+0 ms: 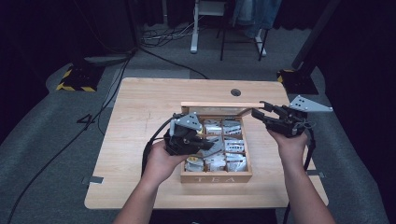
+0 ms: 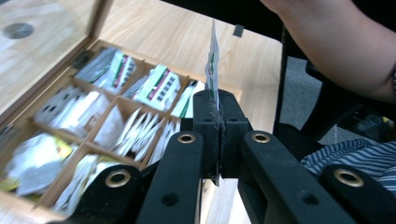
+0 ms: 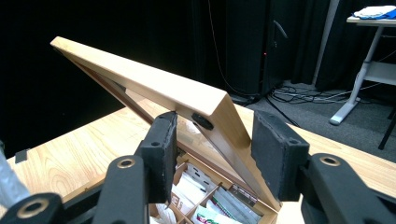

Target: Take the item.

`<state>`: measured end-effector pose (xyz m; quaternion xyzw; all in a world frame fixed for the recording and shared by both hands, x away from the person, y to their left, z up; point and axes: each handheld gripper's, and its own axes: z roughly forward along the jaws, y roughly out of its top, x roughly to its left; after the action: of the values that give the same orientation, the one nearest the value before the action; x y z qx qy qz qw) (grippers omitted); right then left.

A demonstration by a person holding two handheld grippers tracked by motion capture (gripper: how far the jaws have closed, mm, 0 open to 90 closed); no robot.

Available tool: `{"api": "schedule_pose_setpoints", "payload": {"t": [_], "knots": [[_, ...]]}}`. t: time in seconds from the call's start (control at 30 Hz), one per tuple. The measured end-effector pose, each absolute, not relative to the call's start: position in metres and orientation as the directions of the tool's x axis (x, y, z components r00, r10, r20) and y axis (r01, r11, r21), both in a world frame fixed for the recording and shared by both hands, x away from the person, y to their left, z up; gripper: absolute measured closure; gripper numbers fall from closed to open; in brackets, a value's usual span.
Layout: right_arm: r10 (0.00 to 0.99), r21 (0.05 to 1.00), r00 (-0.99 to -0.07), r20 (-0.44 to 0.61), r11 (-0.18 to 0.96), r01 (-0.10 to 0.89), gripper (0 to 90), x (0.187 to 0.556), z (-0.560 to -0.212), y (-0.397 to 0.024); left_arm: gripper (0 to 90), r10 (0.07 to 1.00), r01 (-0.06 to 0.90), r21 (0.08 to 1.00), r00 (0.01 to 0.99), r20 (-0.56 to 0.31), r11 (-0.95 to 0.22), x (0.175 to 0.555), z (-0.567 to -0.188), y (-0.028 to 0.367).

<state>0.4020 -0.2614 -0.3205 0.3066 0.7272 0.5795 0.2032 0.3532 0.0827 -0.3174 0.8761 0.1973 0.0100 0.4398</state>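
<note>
A wooden tea box (image 1: 215,178) marked TEA stands on the table with its lid (image 1: 219,104) raised. Its compartments hold several tea packets (image 1: 224,144). Over the box's left side my left gripper (image 1: 212,145) is shut on one white and green tea packet (image 2: 213,60), which sticks up on edge from the closed jaws (image 2: 218,100). At the lid's right front corner my right gripper (image 1: 256,113) has a pad on either side of the lid (image 3: 140,79), and the lid leans over the box between the jaws (image 3: 219,126).
The light wooden table (image 1: 140,107) has a round cable hole (image 1: 236,92) behind the box. My right forearm (image 2: 336,42) reaches past the box's right side. Cables (image 1: 112,88), a yellow-black stand foot (image 1: 77,81) and desk legs (image 1: 194,32) are on the grey floor beyond.
</note>
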Motion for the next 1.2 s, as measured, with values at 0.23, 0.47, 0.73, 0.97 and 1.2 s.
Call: {"api": "schedule_pose_setpoints", "payload": {"t": [0.23, 0.47, 0.73, 0.97, 1.2], "knots": [[0.684, 0.967, -0.727, 0.060, 0.142, 0.213, 51.0, 0.403, -0.322, -0.261, 88.7, 0.392, 0.356, 0.784, 0.907, -0.158, -0.509, 0.350, -0.318, 0.104], [0.685, 0.966, -0.726, 0.060, 0.143, 0.215, 50.9, 0.402, -0.322, -0.260, 88.7, 0.414, 0.360, 0.789, 0.898, -0.149, -0.498, 0.347, -0.319, 0.123], [0.684, 0.965, -0.727, 0.060, 0.148, 0.219, 50.9, 0.403, -0.323, -0.260, 88.6, 0.450, 0.350, 0.816, 0.884, -0.125, -0.461, 0.333, -0.317, 0.157], [0.685, 0.964, -0.726, 0.061, 0.148, 0.221, 50.9, 0.403, -0.323, -0.260, 88.5, 0.473, 0.366, 0.808, 0.872, -0.125, -0.461, 0.325, -0.329, 0.175], [0.688, 0.963, -0.723, 0.061, 0.149, 0.224, 50.8, 0.402, -0.323, -0.260, 88.4, 0.532, 0.399, 0.793, 0.839, -0.113, -0.461, 0.321, -0.338, 0.203]]}}
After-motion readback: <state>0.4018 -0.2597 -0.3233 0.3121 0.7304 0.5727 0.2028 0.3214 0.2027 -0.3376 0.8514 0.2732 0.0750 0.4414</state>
